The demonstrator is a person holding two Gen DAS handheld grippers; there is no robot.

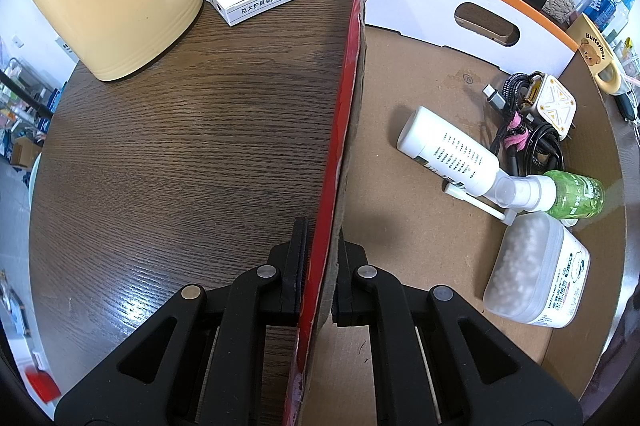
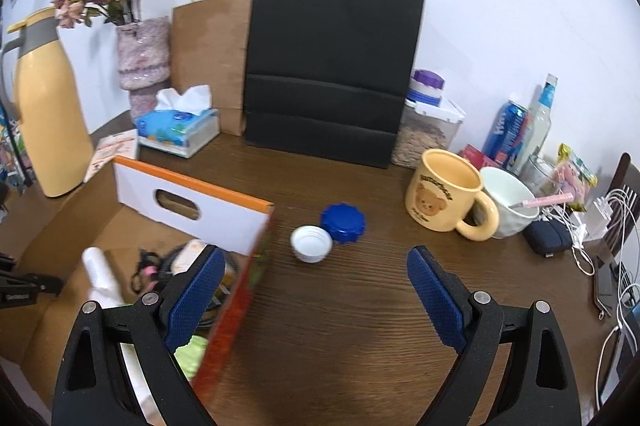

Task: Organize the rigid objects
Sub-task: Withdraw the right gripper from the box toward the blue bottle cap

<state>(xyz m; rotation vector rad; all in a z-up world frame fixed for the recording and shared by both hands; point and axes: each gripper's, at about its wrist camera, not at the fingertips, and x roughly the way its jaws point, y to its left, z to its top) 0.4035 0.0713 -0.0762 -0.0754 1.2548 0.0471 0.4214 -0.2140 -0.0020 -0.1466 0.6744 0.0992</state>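
Two caps, the blue cap (image 2: pixel 343 223) and white cap (image 2: pixel 311 243), lie outside the cardboard box (image 1: pixel 404 74). The left gripper (image 1: pixel 320 274) pinches the box's wall; right gripper (image 2: pixel 316 300) fingers gape wide.

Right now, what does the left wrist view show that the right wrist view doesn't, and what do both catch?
Only the left wrist view shows the left gripper shut on the box wall, plus a clear look at the white bottle and granule container inside.

Only the right wrist view shows the open right gripper, the white cap, blue lid and bear mug.

Both show the cardboard box, yellow jug and tissue pack.
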